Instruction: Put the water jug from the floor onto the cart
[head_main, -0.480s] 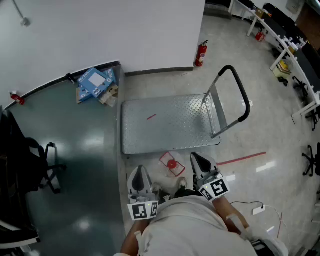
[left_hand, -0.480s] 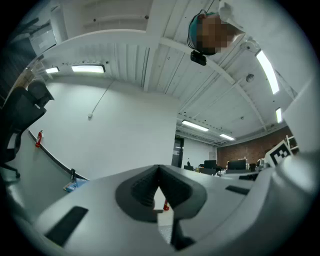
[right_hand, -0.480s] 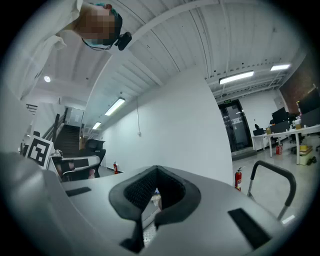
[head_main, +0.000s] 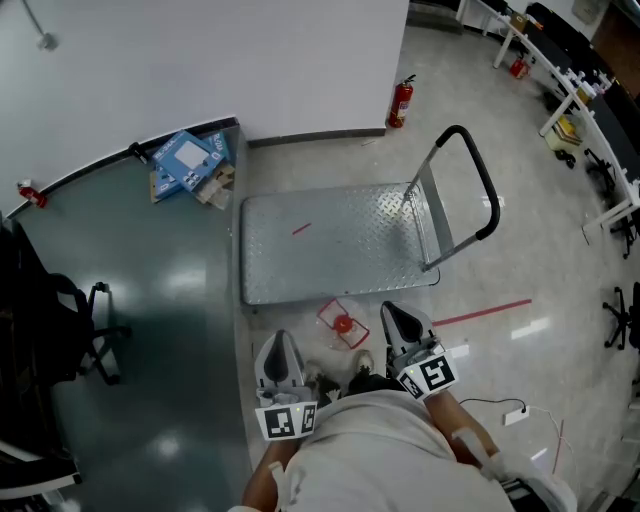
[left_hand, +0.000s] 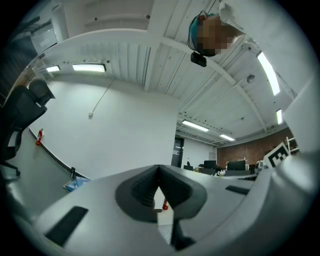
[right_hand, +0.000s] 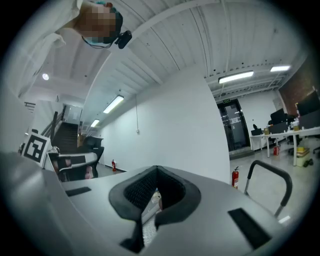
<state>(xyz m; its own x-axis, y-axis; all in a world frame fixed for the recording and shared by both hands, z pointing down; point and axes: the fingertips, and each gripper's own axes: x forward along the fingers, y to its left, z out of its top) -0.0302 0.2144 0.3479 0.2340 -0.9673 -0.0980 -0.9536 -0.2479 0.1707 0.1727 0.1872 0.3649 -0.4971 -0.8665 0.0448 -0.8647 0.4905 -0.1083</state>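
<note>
The water jug (head_main: 342, 324) is clear with a red cap. It stands on the floor just in front of the cart's near edge. The cart (head_main: 330, 245) is a flat metal platform with a black push handle (head_main: 478, 180) on its right end, and its deck is bare. In the head view my left gripper (head_main: 281, 342) is held close to my body, below and left of the jug. My right gripper (head_main: 392, 314) sits just right of the jug. Both are shut with nothing between the jaws, as the left gripper (left_hand: 159, 172) and right gripper (right_hand: 157, 172) show in their own views.
A white wall runs behind the cart, with a red fire extinguisher (head_main: 401, 100) at its corner. Blue boxes (head_main: 188, 160) lie on the floor at the back left. A black chair (head_main: 45, 310) stands at the left, tables (head_main: 580, 90) at the far right. A red tape line (head_main: 485, 312) marks the floor.
</note>
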